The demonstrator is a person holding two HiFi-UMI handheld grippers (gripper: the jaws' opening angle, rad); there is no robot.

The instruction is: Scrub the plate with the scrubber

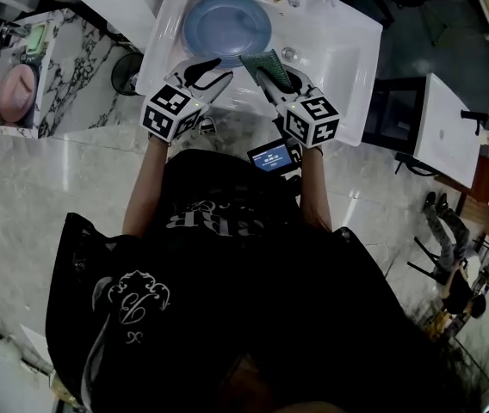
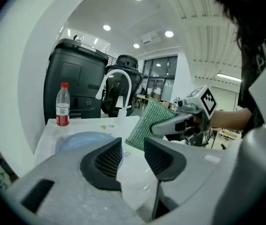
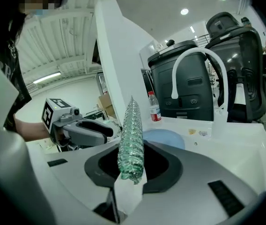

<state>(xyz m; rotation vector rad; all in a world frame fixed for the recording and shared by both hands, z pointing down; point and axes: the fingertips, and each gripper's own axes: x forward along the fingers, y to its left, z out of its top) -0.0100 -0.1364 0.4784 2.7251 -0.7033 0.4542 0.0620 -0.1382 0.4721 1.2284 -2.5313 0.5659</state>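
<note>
A person in a black printed shirt (image 1: 227, 256) stands at a white sink (image 1: 348, 54), holding a two-jaw gripper in each hand. At far left, a marble-patterned counter (image 1: 81, 50) flanks the basin. A clear plastic bottle with a red cap and label (image 2: 62, 104) stands on the sink's far-left rim. A round pale-blue plate (image 1: 225, 24) lies flat in the basin, left of centre. The left gripper (image 1: 210, 70) hovers over the plate's near edge, its dark ribbed jaws apart with nothing between them. Just to its right is a green mesh scrubber (image 1: 270, 63), gripped at its lower end by the right gripper (image 1: 270, 77), whose jaws are pressed together on it. The pad stands on edge by the plate's near-right rim, and whether it touches the plate cannot be told. A white arched faucet (image 3: 198, 51) rises at the sink's far side. Well to the right, a white table (image 1: 447, 127) stands apart from the sink.
</note>
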